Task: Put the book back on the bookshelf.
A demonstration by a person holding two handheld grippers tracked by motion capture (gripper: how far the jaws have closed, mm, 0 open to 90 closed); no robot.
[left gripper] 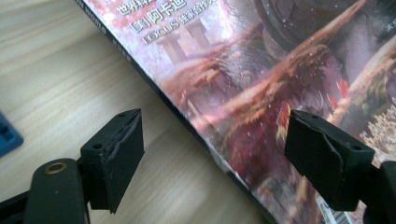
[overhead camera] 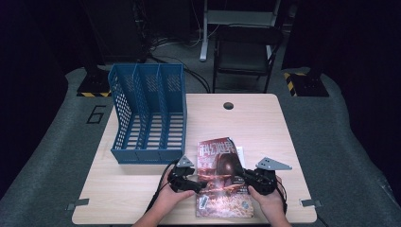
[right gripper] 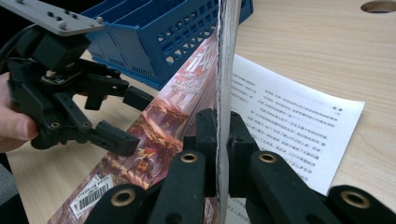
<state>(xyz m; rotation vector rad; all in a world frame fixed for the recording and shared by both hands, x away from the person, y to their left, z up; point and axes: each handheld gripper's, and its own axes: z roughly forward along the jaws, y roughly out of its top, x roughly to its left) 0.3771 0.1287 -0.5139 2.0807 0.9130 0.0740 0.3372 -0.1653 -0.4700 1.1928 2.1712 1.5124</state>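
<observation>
A magazine [overhead camera: 222, 179] with a reddish cover lies near the table's front edge. My right gripper [overhead camera: 241, 178] is shut on its right edge. In the right gripper view the page edges [right gripper: 225, 70] stand upright between the pinched jaws of the right gripper [right gripper: 218, 135], so that side is lifted off the table. My left gripper [overhead camera: 198, 184] is at the magazine's left side and is open. In the left gripper view its jaws straddle the dark spine [left gripper: 187, 121] without touching it, one pad over the wood and one over the cover [left gripper: 261, 70]. The left gripper [right gripper: 128, 119] also appears in the right gripper view.
A printed white sheet [right gripper: 289, 121] lies under the magazine on the wooden table [overhead camera: 265, 132]. A blue three-slot file rack [overhead camera: 146, 113] stands at the back left. A cable hole [overhead camera: 228, 105] is at the table's far edge, with a dark chair [overhead camera: 243, 52] beyond it.
</observation>
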